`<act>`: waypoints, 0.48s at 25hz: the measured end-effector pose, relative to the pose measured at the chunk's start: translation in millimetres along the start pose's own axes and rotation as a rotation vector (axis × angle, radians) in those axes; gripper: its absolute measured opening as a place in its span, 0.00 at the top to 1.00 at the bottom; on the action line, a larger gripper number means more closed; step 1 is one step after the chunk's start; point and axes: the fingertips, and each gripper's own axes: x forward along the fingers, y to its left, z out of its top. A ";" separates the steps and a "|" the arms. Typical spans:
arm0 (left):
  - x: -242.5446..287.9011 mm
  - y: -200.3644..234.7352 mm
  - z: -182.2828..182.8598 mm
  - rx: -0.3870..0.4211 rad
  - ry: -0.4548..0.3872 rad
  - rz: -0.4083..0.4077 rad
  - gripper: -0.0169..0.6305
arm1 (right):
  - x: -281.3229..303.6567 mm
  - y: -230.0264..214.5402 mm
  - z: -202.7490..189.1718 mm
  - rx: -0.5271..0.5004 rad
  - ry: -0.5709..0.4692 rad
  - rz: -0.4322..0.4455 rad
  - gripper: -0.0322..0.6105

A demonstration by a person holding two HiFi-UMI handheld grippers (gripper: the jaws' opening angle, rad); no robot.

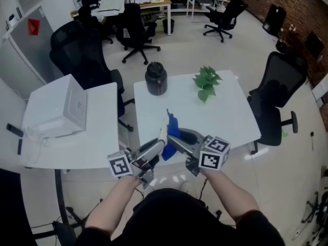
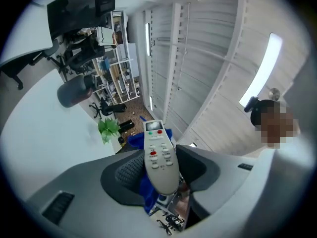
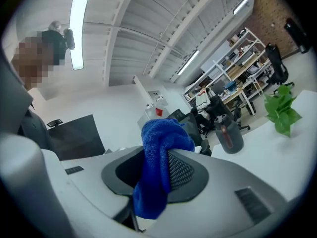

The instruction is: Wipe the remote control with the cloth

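Note:
In the head view both grippers are held up over the front edge of the white table, their tips close together. My left gripper is shut on a white remote control, which sticks up from the jaws. In the left gripper view the remote lies between the pads with its buttons facing the camera. My right gripper is shut on a blue cloth, which rests against the remote. In the right gripper view the cloth bunches above the jaws and hangs down below them. The blue cloth also shows behind the remote.
A dark lidded jar and a small green plant stand at the table's far side. A white box sits on the desk to the left. Black office chairs stand at the right and far left.

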 end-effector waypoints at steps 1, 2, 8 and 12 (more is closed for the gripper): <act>0.6 -2.5 -5.1 0.001 0.018 -0.010 0.66 | -1.5 -3.0 6.3 0.000 -0.014 -0.007 0.76; 1.4 -4.5 -9.8 0.000 0.032 -0.020 0.66 | -2.9 -5.5 12.4 -0.001 -0.027 -0.012 0.76; 3.6 -10.6 0.0 -0.005 -0.026 -0.049 0.66 | -15.5 -1.0 33.3 0.004 -0.093 -0.004 0.76; -1.1 -5.9 30.0 -0.007 -0.121 -0.031 0.66 | -12.0 22.2 12.0 0.025 -0.050 0.063 0.76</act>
